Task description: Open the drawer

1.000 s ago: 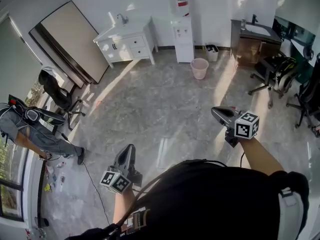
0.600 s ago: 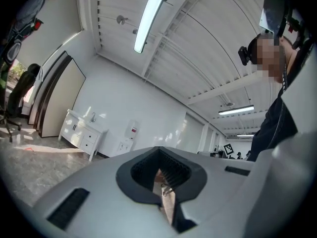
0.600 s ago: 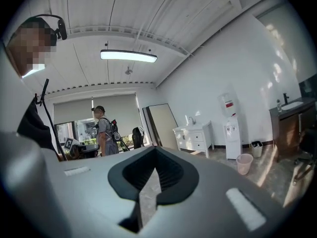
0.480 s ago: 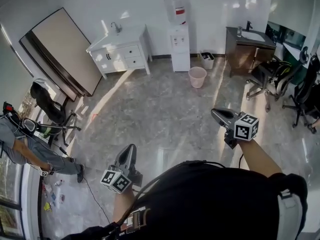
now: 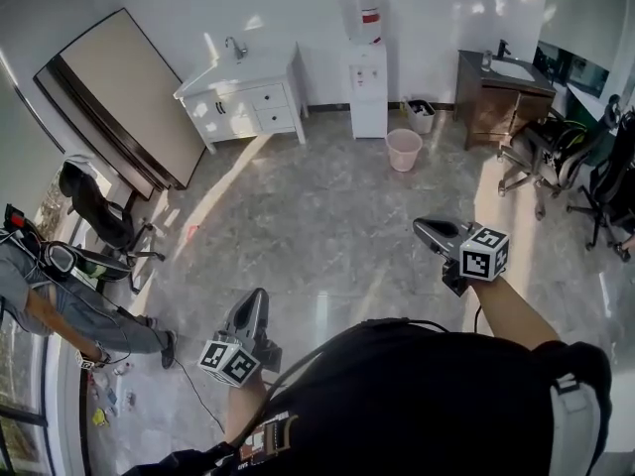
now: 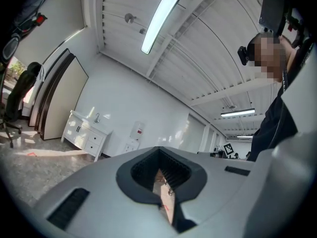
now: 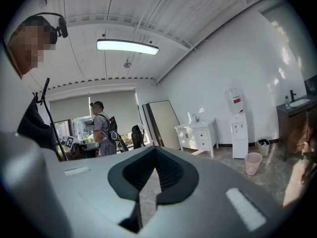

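The white cabinet with drawers (image 5: 250, 102) stands against the far wall, a sink on top, its drawers closed. It also shows small in the left gripper view as the cabinet (image 6: 86, 137) and in the right gripper view as the cabinet (image 7: 199, 136). My left gripper (image 5: 255, 303) is held in the air over the floor, far from the cabinet, shut and empty. My right gripper (image 5: 421, 228) is likewise shut with nothing in it. From each gripper's own camera, the left gripper (image 6: 161, 181) and the right gripper (image 7: 151, 183) show only a thin slit between the jaws.
A water dispenser (image 5: 367, 62), a pink bin (image 5: 404, 149) and a dark wooden sink cabinet (image 5: 501, 89) line the far wall. Office chairs (image 5: 561, 152) stand at the right. A large board (image 5: 124, 92) leans at the left, near a chair (image 5: 104, 206) and a person (image 5: 60, 300).
The room has shifted in the head view as I carry both grippers across the floor. Their pose and shut jaws are unchanged. The person at the left has moved a little.
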Action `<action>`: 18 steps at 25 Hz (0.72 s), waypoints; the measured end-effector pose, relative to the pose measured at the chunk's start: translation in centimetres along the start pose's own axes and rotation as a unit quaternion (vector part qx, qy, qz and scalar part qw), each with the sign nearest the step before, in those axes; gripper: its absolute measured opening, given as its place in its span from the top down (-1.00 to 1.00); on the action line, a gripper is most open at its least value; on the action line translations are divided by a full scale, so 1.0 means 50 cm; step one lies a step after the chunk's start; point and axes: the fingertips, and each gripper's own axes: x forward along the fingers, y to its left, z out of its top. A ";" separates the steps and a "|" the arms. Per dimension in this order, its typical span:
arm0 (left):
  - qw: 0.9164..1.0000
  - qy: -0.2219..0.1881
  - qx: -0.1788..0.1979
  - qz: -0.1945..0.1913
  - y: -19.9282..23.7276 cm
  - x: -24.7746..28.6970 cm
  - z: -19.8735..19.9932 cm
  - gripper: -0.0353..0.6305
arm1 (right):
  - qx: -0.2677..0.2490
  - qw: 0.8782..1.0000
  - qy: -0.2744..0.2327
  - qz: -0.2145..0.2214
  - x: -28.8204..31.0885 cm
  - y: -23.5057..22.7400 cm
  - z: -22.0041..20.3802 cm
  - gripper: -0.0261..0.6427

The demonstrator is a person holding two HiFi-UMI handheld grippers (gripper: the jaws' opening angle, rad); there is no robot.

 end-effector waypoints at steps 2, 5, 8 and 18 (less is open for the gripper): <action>1.000 0.002 -0.004 0.010 0.022 -0.006 0.004 0.92 | 0.003 1.000 0.002 0.000 0.024 -0.006 0.003 0.94; 1.000 0.002 -0.006 0.019 0.051 0.000 0.007 0.92 | 0.010 1.000 0.002 0.007 0.060 -0.023 0.012 0.94; 1.000 0.003 -0.009 0.028 0.074 0.018 0.009 0.92 | 0.011 1.000 0.009 0.019 0.097 -0.041 0.014 0.94; 0.998 -0.003 0.006 0.061 0.092 0.203 0.023 0.92 | 0.022 0.998 0.013 0.057 0.185 -0.246 0.076 0.94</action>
